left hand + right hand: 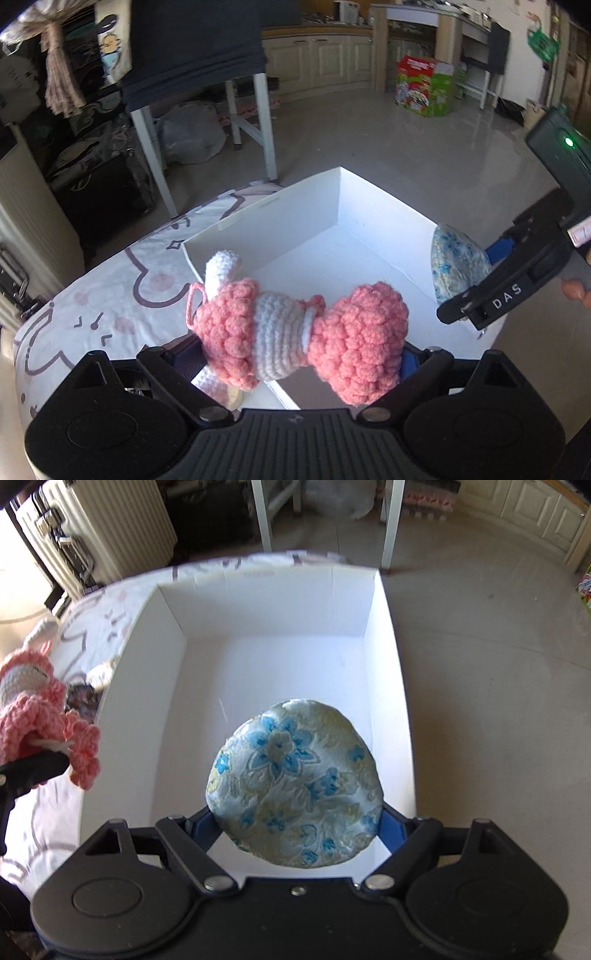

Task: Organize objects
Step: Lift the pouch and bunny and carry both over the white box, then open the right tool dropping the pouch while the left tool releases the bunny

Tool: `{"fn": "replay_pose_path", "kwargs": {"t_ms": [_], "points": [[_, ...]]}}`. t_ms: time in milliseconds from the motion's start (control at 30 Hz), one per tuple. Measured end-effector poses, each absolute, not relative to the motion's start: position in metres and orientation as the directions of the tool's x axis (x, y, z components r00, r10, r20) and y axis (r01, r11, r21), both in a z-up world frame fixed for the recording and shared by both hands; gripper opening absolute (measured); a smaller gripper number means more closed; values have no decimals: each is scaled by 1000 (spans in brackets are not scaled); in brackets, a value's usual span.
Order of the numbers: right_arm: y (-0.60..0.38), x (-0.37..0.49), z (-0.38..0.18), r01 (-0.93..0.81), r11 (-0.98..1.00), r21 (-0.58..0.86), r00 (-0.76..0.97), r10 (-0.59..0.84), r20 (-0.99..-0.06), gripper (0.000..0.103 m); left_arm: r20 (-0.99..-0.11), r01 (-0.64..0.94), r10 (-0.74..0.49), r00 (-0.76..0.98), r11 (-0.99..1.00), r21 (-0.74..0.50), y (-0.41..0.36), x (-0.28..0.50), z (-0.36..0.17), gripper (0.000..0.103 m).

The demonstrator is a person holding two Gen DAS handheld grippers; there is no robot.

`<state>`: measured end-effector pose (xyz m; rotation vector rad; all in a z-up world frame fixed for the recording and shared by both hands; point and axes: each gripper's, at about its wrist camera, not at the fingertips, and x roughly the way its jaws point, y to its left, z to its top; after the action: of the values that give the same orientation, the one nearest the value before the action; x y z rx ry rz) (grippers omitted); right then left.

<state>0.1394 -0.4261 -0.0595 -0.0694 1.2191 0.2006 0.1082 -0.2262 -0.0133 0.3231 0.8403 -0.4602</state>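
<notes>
A pink and white crocheted doll [295, 332] lies crosswise between the fingers of my left gripper [299, 354], which is shut on it above the near left corner of a white open box [295, 214]. The doll [40, 709] also shows at the left edge of the right wrist view. My right gripper [295, 823] is shut on a round cushion with blue flowers [295, 786] and holds it over the inside of the box [266, 602]. In the left wrist view, that cushion [458, 262] hangs over the box's right wall. The box floor is bare.
The box stands on a white cloth with cartoon drawings [110, 295], close to the table's far edge. Beyond are white furniture legs [258, 122], a plastic bag [188, 133] and a colourful carton [424, 85] on the floor, and a ribbed beige suitcase [99, 528].
</notes>
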Motion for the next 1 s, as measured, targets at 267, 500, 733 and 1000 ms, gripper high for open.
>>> {"fn": "replay_pose_path", "kwargs": {"t_ms": [267, 500, 733, 1000], "points": [[-434, 147, -92, -246, 969, 25, 210, 79, -975, 85, -844, 726, -261, 468, 658, 200, -270, 113, -41, 96], [-421, 147, -103, -299, 954, 21, 171, 75, -982, 85, -901, 829, -190, 391, 497, 255, -292, 119, -65, 96], [-415, 138, -103, -329, 944, 10, 173, 70, -982, 85, -928, 868, -145, 344, 425, 256, -298, 121, -74, 97], [-411, 124, -100, -361, 933, 7, 193, 82, -978, 94, -931, 874, -131, 340, 411, 261, -297, 117, -75, 103]]}}
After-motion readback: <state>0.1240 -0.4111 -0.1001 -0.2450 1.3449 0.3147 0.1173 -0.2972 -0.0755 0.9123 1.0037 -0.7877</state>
